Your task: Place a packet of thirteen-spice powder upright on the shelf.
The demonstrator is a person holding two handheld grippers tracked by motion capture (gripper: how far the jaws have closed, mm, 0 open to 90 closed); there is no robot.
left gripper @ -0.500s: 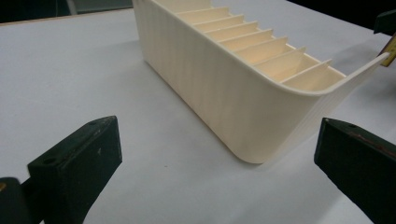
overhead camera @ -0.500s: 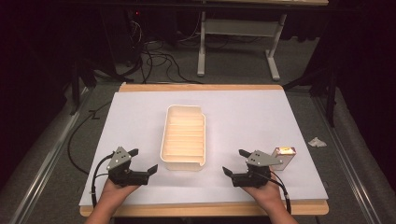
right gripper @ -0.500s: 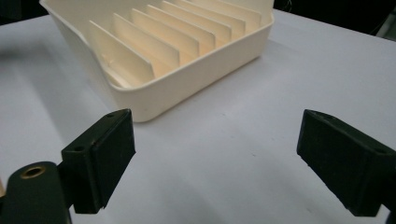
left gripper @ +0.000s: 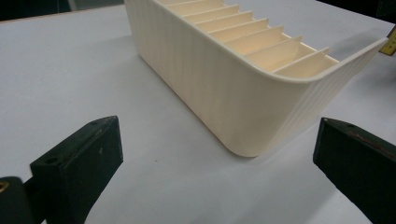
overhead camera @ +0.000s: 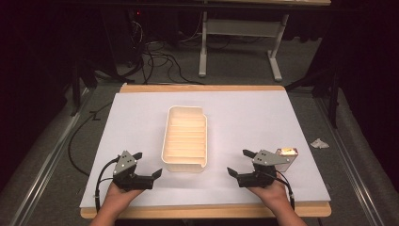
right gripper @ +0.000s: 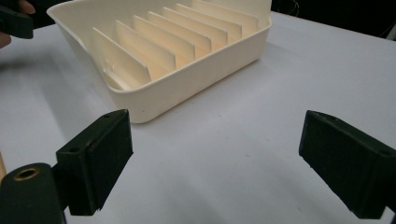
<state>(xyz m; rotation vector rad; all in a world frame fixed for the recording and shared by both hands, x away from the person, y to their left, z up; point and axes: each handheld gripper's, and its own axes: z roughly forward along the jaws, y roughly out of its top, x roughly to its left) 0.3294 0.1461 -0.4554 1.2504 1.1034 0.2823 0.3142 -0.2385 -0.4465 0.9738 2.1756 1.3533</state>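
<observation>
Both tools sat low at the near edge of the worktop (overhead camera: pixel 141 108) when I looked down from the high view. On my left, the left tool (overhead camera: pixel 147 165) rested in a hand with its jaws spread wide and nothing between them, pointing toward the near left corner of the tray (overhead camera: pixel 185 137). Opposite it, the right tool (overhead camera: pixel 240 163) was spread just as wide and also empty, aimed at the tray's near right corner. That cream tray lay lengthwise at the middle of the white sheet, between the two tools and touching neither. Just behind the right tool I saw a small box (overhead camera: pixel 288 154) on the sheet, and a crumpled scrap (overhead camera: pixel 319 142) lay off the worktop on the floor to the right.

From the left gripper view, I had the two black jaws rising far apart at the bottom corners, with bare sheet between them. Ahead stood the tray's (left gripper: pixel 224 88) ribbed outer wall and rounded corner, close but clear of the jaws, its inner dividers running away from me.

From the right gripper view, the jaws again stood wide, holding nothing. I saw the tray (right gripper: pixel 187 88) ahead and to the left, its row of upright dividers plain, and the left tool's (right gripper: pixel 14 21) dark tip at the top left corner.
</observation>
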